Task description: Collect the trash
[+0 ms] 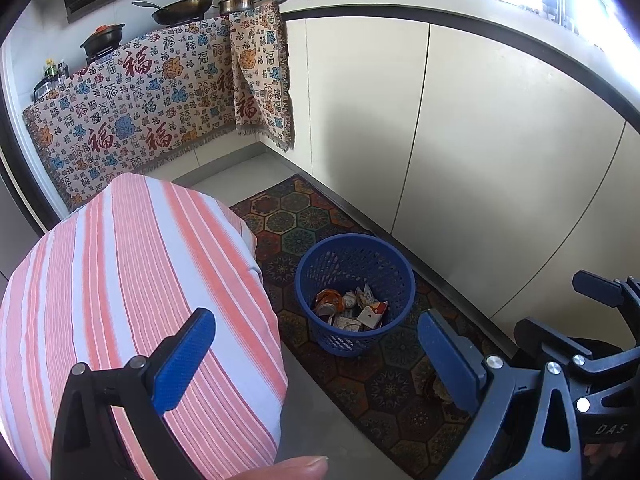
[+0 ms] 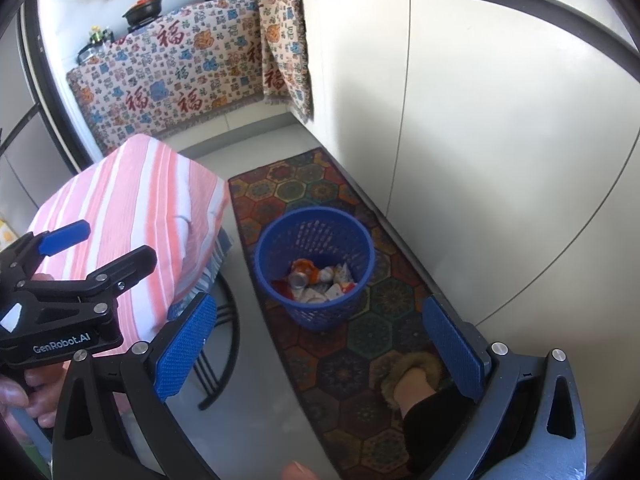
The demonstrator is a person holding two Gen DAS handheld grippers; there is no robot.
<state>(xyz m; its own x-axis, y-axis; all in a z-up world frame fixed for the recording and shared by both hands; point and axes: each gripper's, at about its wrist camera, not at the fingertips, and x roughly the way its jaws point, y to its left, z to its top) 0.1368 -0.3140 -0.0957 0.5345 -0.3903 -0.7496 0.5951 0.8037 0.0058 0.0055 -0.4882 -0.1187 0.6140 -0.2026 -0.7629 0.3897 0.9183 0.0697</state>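
A blue mesh trash basket [image 1: 354,268] stands on a patterned rug [image 1: 380,384]; it also shows in the right wrist view [image 2: 314,236]. Inside lie a crushed can [image 1: 329,303] and several crumpled wrappers [image 2: 336,280]. My left gripper [image 1: 316,360] is open and empty, held above and in front of the basket, beside the striped table. My right gripper [image 2: 320,344] is open and empty, above the rug just short of the basket. The left gripper also appears at the left edge of the right wrist view [image 2: 76,264], over the striped cloth.
A table under a pink-and-white striped cloth [image 1: 132,300] stands left of the basket. White cabinet fronts [image 1: 460,140] run along the right. A patterned cloth [image 1: 152,100] hangs over the far counter with pans [image 1: 180,6] on top. A slippered foot [image 2: 412,380] stands on the rug.
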